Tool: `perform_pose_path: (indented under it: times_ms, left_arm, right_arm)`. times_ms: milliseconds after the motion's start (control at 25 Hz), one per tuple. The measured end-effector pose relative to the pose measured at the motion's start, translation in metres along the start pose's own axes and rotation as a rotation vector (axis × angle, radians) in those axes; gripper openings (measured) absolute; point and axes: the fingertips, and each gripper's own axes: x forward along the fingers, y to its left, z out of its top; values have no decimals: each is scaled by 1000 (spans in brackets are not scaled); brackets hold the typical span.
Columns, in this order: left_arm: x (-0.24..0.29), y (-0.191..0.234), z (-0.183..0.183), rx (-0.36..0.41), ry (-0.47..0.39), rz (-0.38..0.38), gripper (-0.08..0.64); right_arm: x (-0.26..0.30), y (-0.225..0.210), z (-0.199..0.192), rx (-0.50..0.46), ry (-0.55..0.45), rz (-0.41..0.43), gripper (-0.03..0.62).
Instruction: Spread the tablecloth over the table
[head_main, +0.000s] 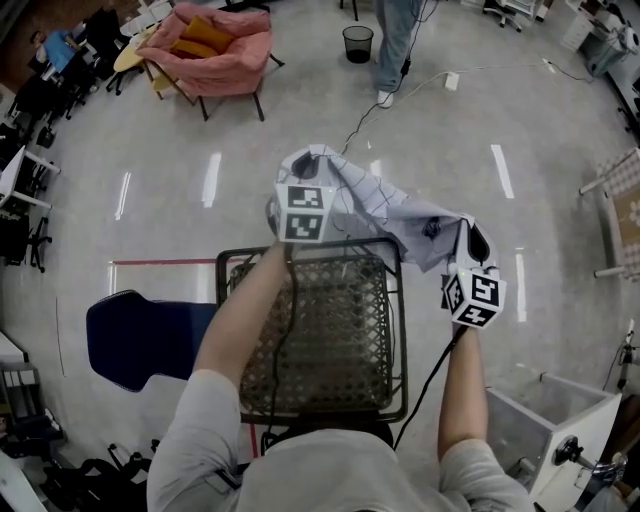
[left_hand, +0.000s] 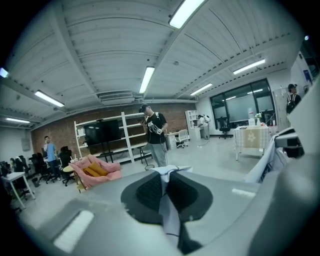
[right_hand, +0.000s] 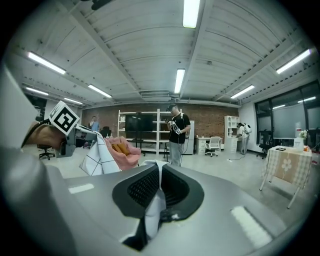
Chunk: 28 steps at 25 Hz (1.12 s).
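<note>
Holding the tablecloth (head_main: 375, 200) bunched in the air past the far edge of the bare wicker surface (head_main: 320, 330), left tongs (left_hand: 166, 176) and right tongs (right_hand: 159, 171) each clamped on its fabric, I judge the spreading barely begun.

Glossy grey floor (head_main: 300, 110), brick back wall (right_hand: 202, 116), white shelving (right_hand: 159, 121), pink armchair (head_main: 225, 45), black bin (head_main: 357, 42), ceiling strip lights (right_hand: 179, 80)
</note>
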Motion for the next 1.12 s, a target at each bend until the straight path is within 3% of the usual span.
perform_pose_path:
  times_ms: [320, 680, 920, 1120]
  left_arm:
    - [-71, 81, -42, 8, 69, 154, 23]
    - [-173, 181, -79, 4, 124, 356, 23]
    - [-244, 218, -121, -27, 176, 466, 23]
    - [-284, 246, -158, -65, 220, 514, 23]
  right_arm:
    - [16, 34, -27, 35, 87, 100, 8]
    - [25, 106, -29, -13, 112, 231, 8]
    - [21, 153, -38, -39, 114, 304, 8]
    - [16, 181, -47, -60, 129, 352, 8]
